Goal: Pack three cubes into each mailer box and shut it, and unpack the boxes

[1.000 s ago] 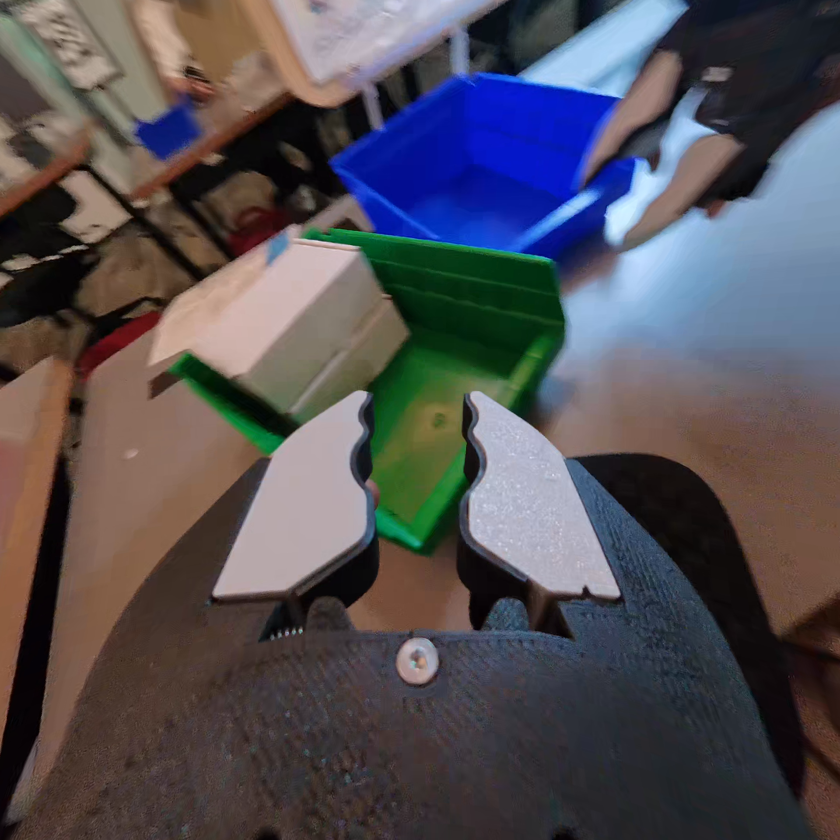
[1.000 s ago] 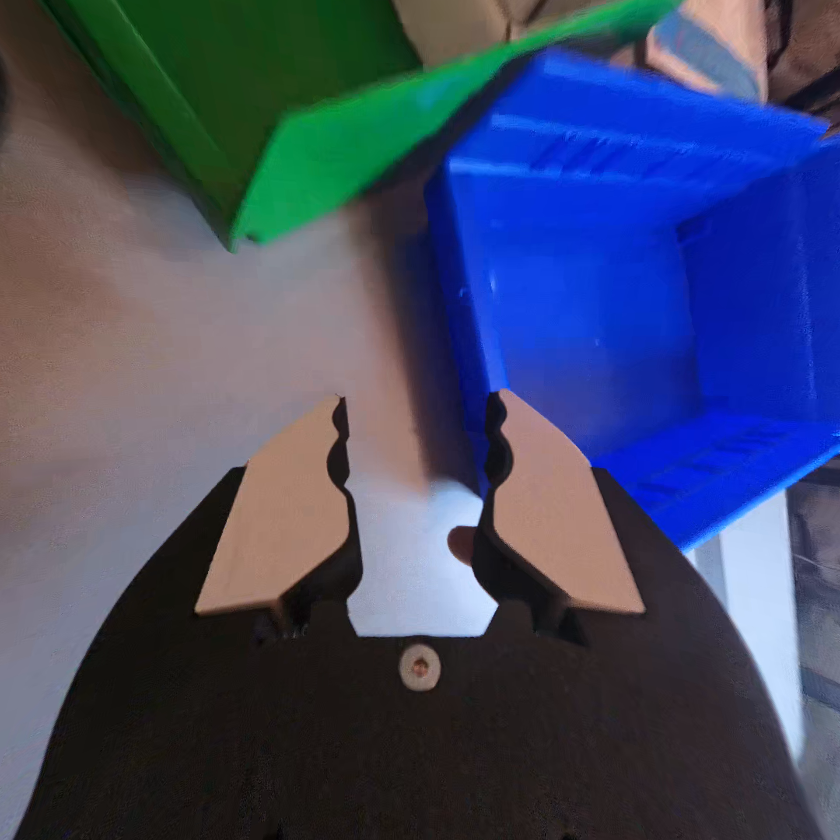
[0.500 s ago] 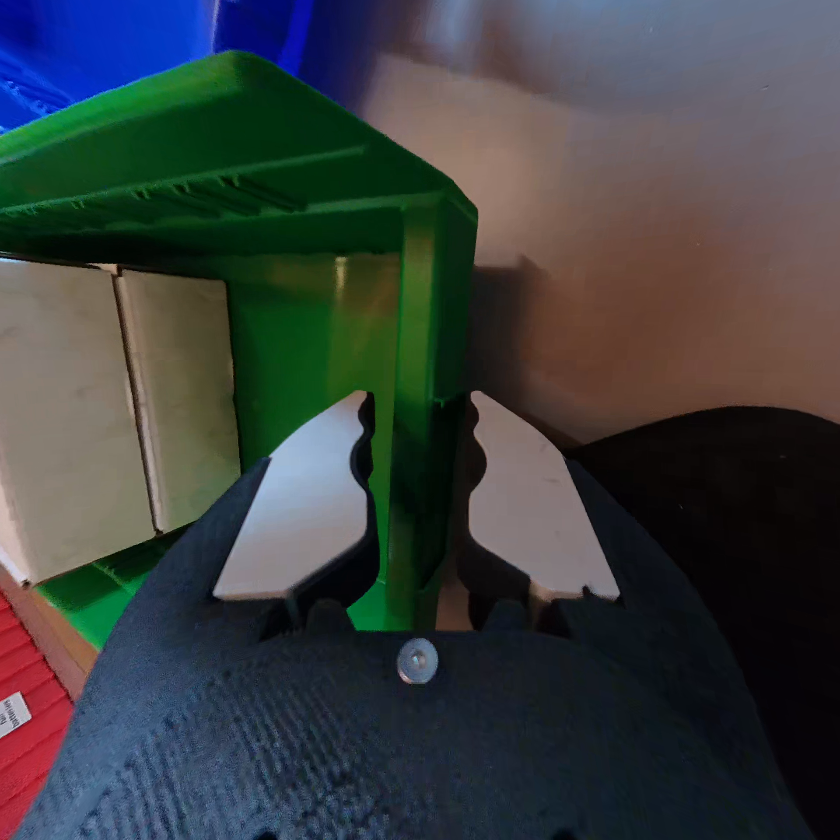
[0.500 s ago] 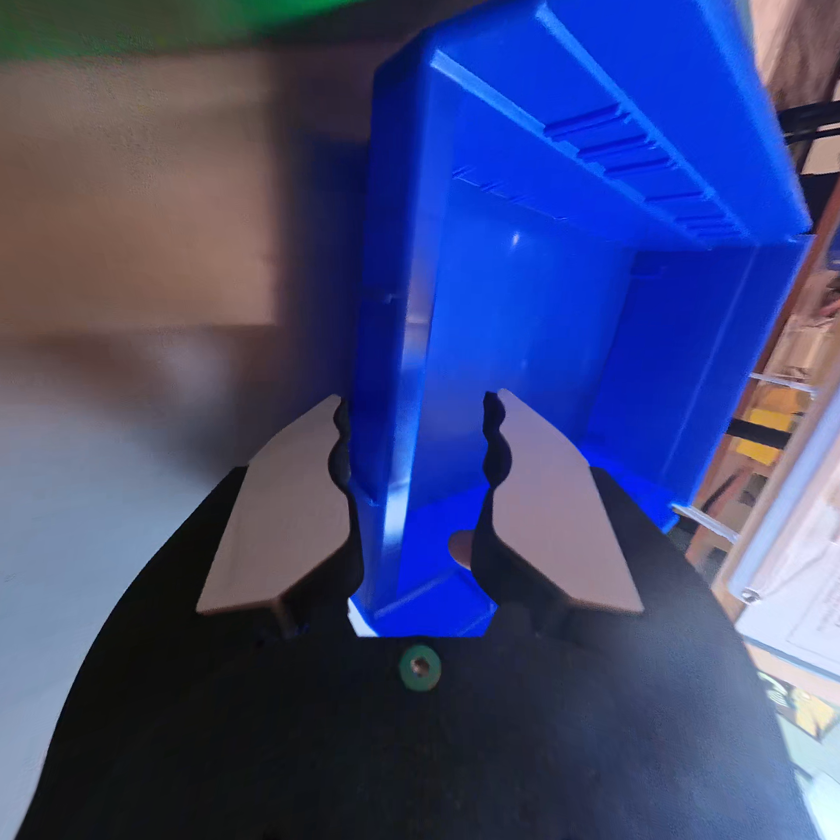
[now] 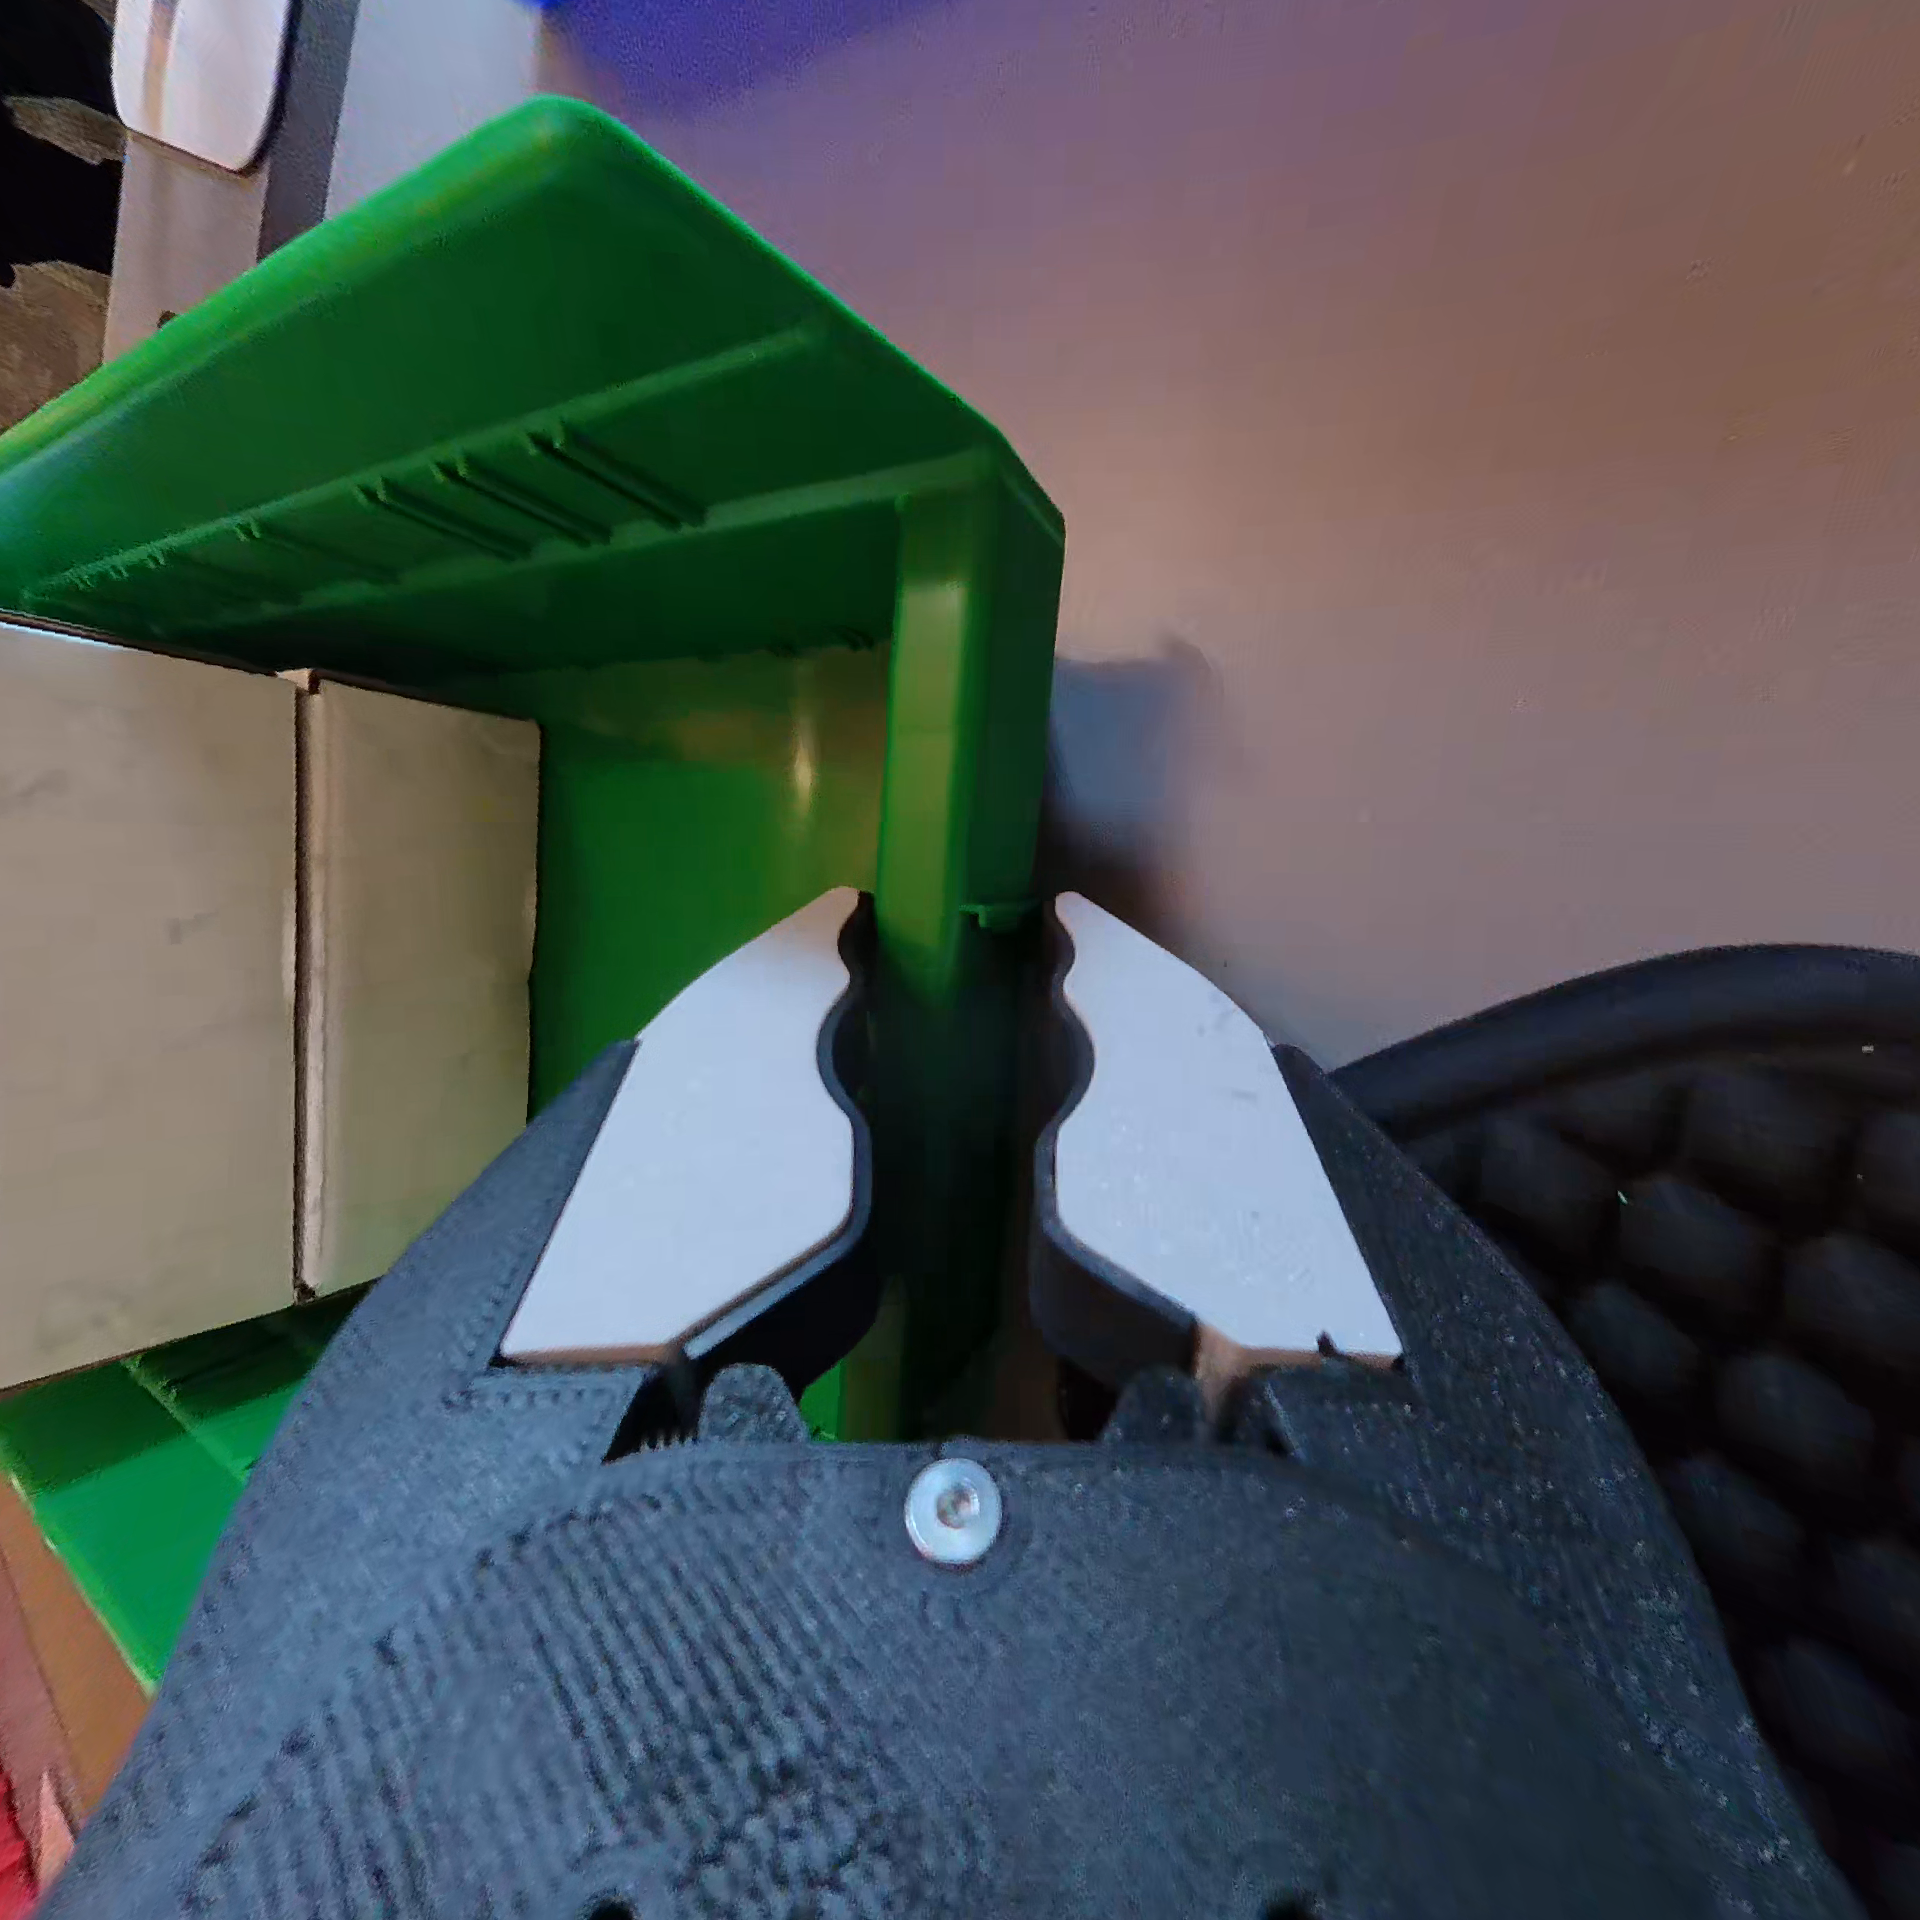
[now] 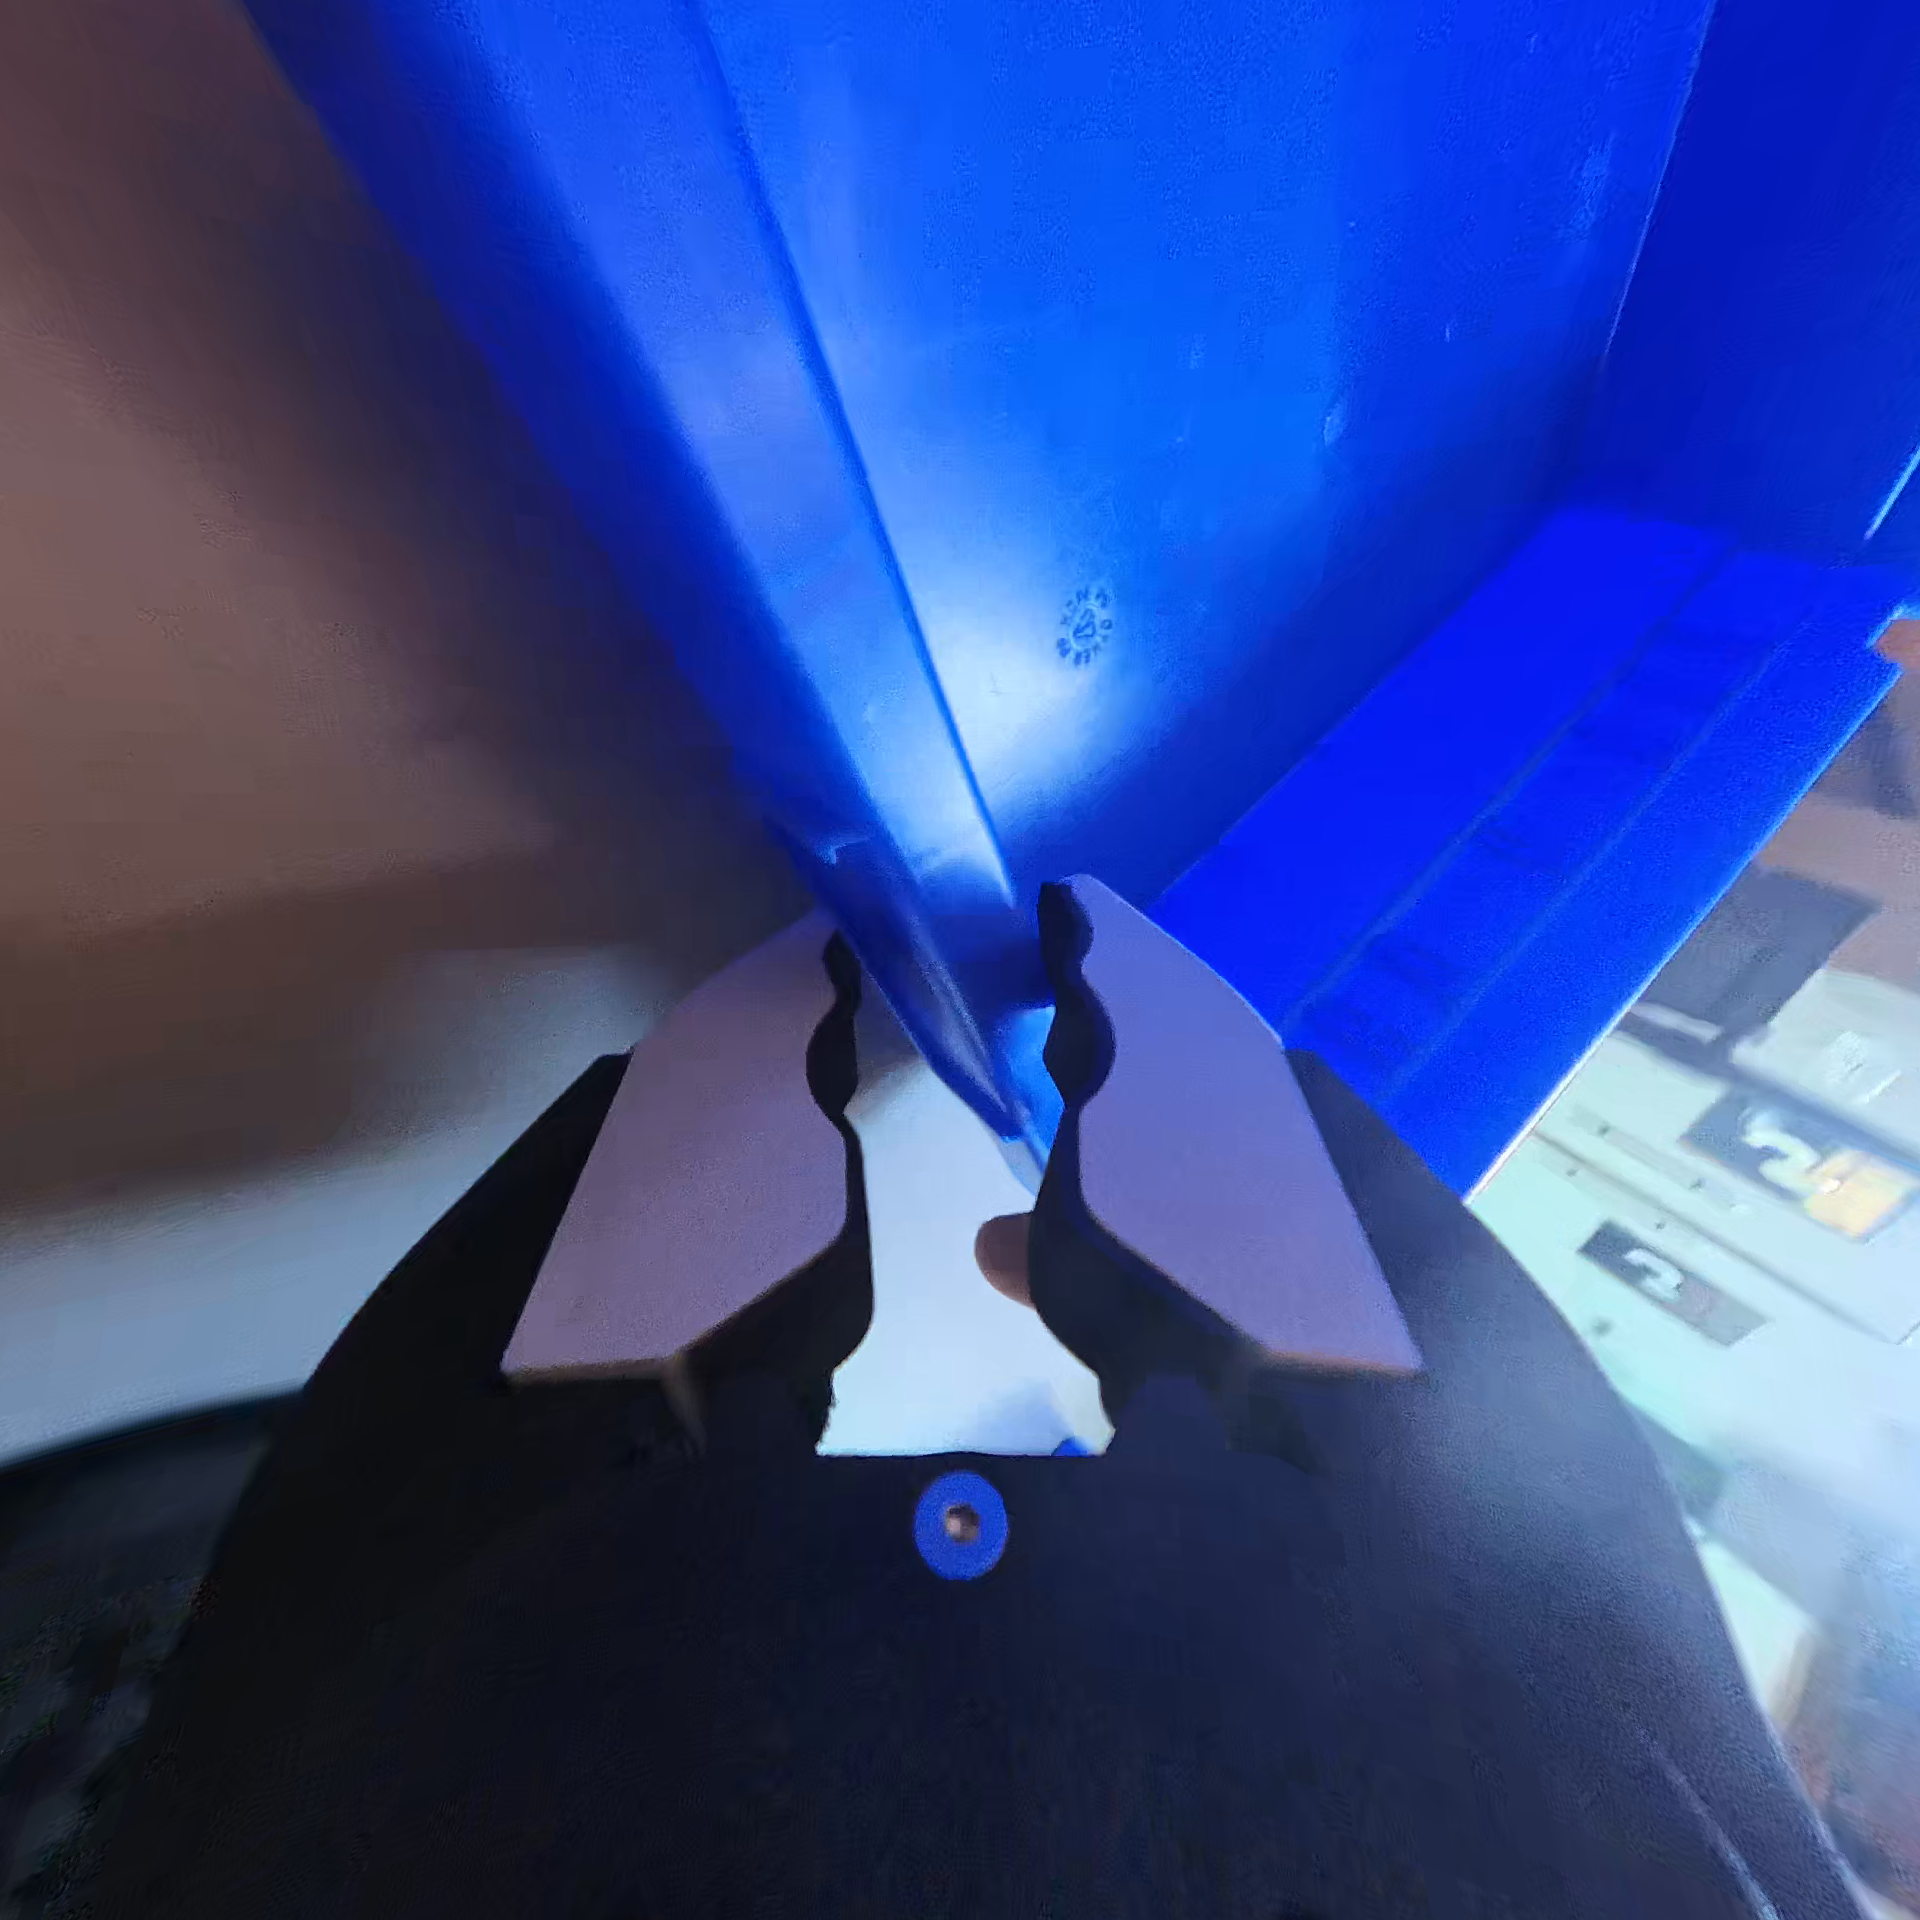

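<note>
In the left wrist view my left gripper (image 5: 954, 904) straddles the right side wall of a green bin (image 5: 520, 416), with the jaws closed against that wall. Two white mailer boxes (image 5: 135, 987) (image 5: 416, 987) stand shut side by side inside the green bin, left of the gripper. In the right wrist view my right gripper (image 6: 940, 914) is closed on the thin side wall of a blue bin (image 6: 1143, 364). The part of that bin's inside that shows is bare. No cubes show in either view.
The brown tabletop (image 5: 1455, 520) lies right of the green bin, and it also shows left of the blue bin (image 6: 260, 623). A black padded cushion (image 5: 1662, 1299) sits close on the left gripper's right. Blurred items (image 6: 1714, 1195) lie beyond the blue bin's low front. Spacing between my two grippers at the tips: around 35 cm.
Both grippers have dropped onto the bins from above. The left has settled over the green bin's wall and narrowed a little. The right has closed clearly on the blue bin's wall.
</note>
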Motion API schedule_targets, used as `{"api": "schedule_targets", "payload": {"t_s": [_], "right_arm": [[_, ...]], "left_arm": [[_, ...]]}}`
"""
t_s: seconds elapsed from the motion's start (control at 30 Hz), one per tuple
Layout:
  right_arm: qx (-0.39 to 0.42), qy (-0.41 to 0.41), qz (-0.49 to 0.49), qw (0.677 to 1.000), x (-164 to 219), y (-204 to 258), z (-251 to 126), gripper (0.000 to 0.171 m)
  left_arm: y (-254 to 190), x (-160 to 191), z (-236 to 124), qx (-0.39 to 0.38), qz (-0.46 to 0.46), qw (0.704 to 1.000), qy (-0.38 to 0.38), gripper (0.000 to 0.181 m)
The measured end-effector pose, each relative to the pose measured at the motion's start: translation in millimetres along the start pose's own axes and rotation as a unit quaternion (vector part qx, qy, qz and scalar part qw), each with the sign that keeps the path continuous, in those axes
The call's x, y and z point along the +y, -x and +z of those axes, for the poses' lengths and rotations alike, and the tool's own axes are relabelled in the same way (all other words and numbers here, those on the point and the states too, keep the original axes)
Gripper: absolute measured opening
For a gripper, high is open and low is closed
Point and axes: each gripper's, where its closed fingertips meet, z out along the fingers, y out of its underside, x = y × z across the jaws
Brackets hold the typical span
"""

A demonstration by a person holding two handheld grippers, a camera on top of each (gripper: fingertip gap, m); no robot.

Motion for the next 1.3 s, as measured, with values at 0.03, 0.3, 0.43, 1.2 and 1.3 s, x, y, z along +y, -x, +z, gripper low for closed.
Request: {"api": "schedule_targets", "payload": {"t_s": [0.03,0.3,0.43,1.2,1.3], "right_arm": [[-0.002,0.008,0.019,1.0,21,6,-2,0.034],[0.005,0.085,0.142,0.986,110,12,4,0.031],[0.02,0.126,0.165,0.978,121,-14,26,0.03],[0.108,-0.061,0.187,0.974,78,-49,28,0.052],[0.094,-0.185,0.253,0.945,46,-54,1,0.054]], "left_arm": [[0,-2,1,0.0,-0.003,1.0,-0.004,0.03],[6,-15,13,0.0,-0.016,1.0,-0.013,0.029],[15,-17,20,0.0,-0.015,1.0,-0.014,0.029],[114,-27,-13,-0.077,-0.107,0.987,-0.09,0.045],[168,-19,-31,-0.155,-0.108,0.98,-0.063,0.053]]}}
